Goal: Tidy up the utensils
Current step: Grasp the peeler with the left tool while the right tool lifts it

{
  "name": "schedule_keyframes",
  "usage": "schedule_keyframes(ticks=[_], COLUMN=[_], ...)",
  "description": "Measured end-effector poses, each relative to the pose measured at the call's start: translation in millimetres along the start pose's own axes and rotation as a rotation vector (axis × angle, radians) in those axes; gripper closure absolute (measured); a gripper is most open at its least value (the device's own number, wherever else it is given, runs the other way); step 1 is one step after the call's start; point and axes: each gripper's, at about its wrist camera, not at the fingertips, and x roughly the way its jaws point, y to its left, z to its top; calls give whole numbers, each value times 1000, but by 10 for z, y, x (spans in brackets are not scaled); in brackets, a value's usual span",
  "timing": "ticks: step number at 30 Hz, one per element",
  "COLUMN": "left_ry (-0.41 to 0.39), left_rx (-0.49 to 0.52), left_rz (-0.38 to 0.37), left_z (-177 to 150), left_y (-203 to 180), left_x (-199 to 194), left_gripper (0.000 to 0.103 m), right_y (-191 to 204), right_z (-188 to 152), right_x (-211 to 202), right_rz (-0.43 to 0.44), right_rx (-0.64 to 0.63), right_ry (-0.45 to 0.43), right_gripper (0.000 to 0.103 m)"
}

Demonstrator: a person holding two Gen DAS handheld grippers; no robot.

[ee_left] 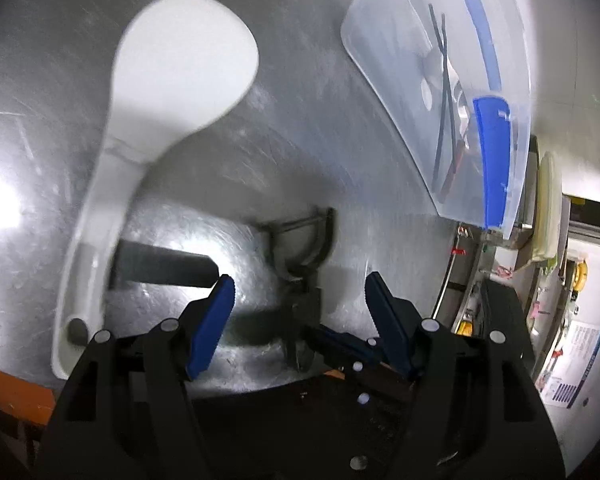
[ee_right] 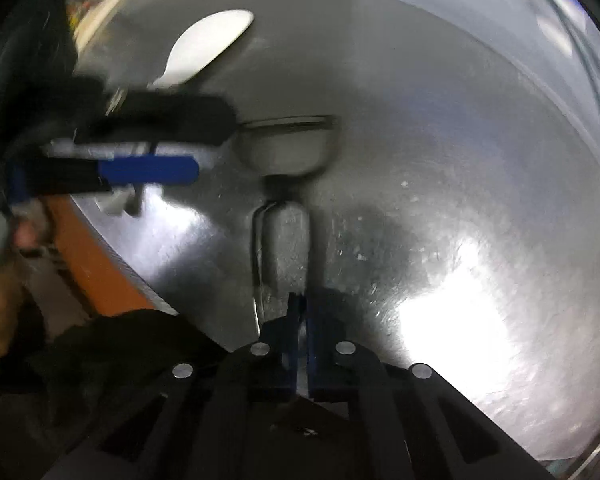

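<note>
A metal peeler lies on the steel table, handle toward me, its Y-shaped head pointing away. My right gripper is shut on the peeler's handle end. In the left wrist view the peeler sits between the fingers of my left gripper, which is open and empty, and the right gripper's fingers come in from below. A white rice paddle lies to the left; it also shows in the right wrist view.
A clear plastic bin with blue latches holds chopsticks and spoons at the upper right. The table's orange front edge runs at the lower left. Shelves and clutter stand beyond the table's right edge.
</note>
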Motion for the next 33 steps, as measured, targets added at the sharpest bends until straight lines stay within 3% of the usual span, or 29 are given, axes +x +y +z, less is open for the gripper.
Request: schedule_keyframes(ticks=[6,10,17,22,29,33], left_ry=[70,110,129,152,120,96], left_rx=[30,49,122,118,125,151], left_rz=[-24,-20,41,72,51,78], left_z=[-38,-73,-153,-224,-271,-280], left_y=[-99,-164,-405,-379,-392,-394], left_x=[215,341,531,656,643,604], left_gripper=[38,38,40,81,87,90], right_y=[-602,-803,-721,-533,-567,-492], right_z=[-42,-94,20,-3,30,73], right_x=[71,127,209,257,242,171], right_rz=[347,443,454,459,464,412], right_rx=[200,253,241,245,233,192], right_ry=[88,116,127,135,122,81], right_gripper=[100,100,100,100,100,99])
